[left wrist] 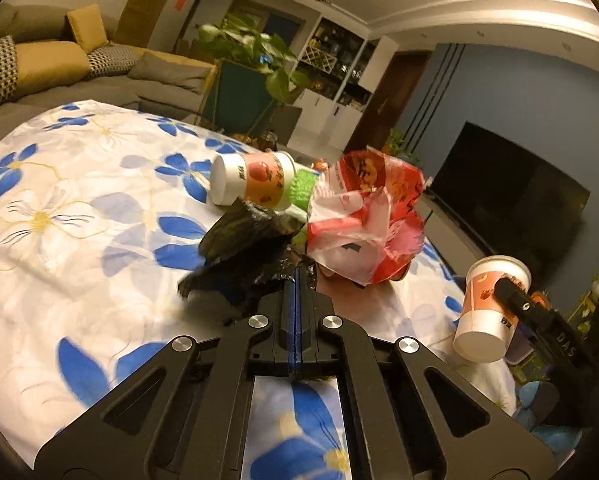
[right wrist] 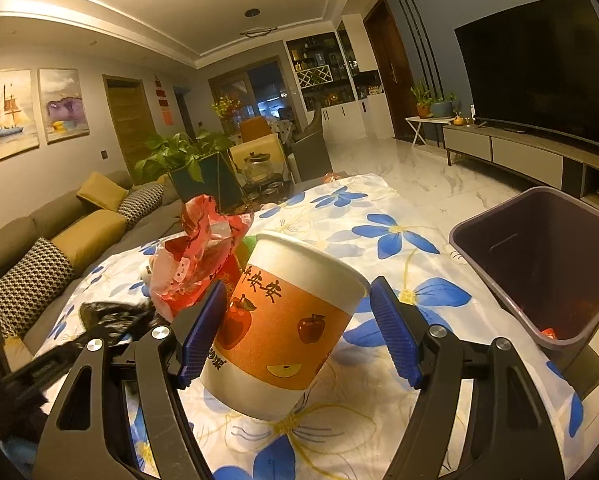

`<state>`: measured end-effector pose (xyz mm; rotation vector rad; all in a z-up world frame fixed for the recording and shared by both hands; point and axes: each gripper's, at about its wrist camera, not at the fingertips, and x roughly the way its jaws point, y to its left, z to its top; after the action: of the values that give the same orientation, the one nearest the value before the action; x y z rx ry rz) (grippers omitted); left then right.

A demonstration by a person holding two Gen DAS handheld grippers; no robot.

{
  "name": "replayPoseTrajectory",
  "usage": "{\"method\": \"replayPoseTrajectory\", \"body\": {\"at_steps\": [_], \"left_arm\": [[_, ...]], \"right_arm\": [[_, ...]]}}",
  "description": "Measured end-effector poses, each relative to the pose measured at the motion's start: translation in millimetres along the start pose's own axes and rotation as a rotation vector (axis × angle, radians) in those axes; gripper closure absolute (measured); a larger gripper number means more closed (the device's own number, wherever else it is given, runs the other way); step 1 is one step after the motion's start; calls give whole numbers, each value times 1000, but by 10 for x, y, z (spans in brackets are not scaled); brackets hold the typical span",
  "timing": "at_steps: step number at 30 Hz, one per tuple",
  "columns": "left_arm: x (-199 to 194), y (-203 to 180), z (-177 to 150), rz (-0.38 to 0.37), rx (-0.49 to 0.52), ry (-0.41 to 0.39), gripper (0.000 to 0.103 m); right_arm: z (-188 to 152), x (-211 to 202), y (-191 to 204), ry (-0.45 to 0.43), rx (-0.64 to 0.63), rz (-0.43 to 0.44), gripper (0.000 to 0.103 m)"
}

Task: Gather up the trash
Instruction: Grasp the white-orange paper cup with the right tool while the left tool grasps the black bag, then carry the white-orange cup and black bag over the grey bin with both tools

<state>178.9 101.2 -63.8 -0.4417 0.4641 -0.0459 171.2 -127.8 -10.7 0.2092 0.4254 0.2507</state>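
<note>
In the left wrist view we see the left gripper (left wrist: 296,280) with its jaws pressed together, blue pads meeting, and the crumpled black plastic bag (left wrist: 243,252) bunched right at their tips; we take the bag to be pinched between them, though the contact itself is hidden by the folds. The bag rests on the worktop (left wrist: 79,200), which is covered in a white cloth with blue flowers. Just beyond it lies a red and white plastic bag (left wrist: 363,220), crumpled and puffed up. Behind the black bag a paper cup (left wrist: 251,180) lies on its side, base towards us, with something green (left wrist: 303,188) touching its rim end. At the right edge a second paper cup (left wrist: 491,308) hangs tilted, a black finger of the right gripper (left wrist: 513,298) against it.

In the right wrist view the right gripper (right wrist: 297,324) has its jaws spread wide around that orange-banded cup (right wrist: 283,320); the left pad touches its side, the right pad stands apart from it. The cup tilts away from us above the flowered cloth. The red bag (right wrist: 195,264) lies behind it to the left. To the right, beside the worktop, stands a dark bin (right wrist: 539,264), open-topped, with something small and red at its bottom.
</note>
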Motion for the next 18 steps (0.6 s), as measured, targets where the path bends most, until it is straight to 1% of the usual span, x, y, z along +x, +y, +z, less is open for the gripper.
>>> {"method": "replayPoseTrajectory", "body": {"at_steps": [5, 8, 13, 18], "left_arm": [[-403, 30, 56, 11, -19, -69, 103], [-580, -14, 79, 8, -11, -91, 103], [-698, -163, 86, -3, 22, -100, 103], [-708, -319, 83, -45, 38, -88, 103]], "right_arm": [[-7, -127, 0, -18, -12, 2, 31], [-11, -193, 2, -23, -10, 8, 31], [-11, -316, -5, -33, -13, 20, 31], [16, -431, -32, -51, -15, 20, 31]]}}
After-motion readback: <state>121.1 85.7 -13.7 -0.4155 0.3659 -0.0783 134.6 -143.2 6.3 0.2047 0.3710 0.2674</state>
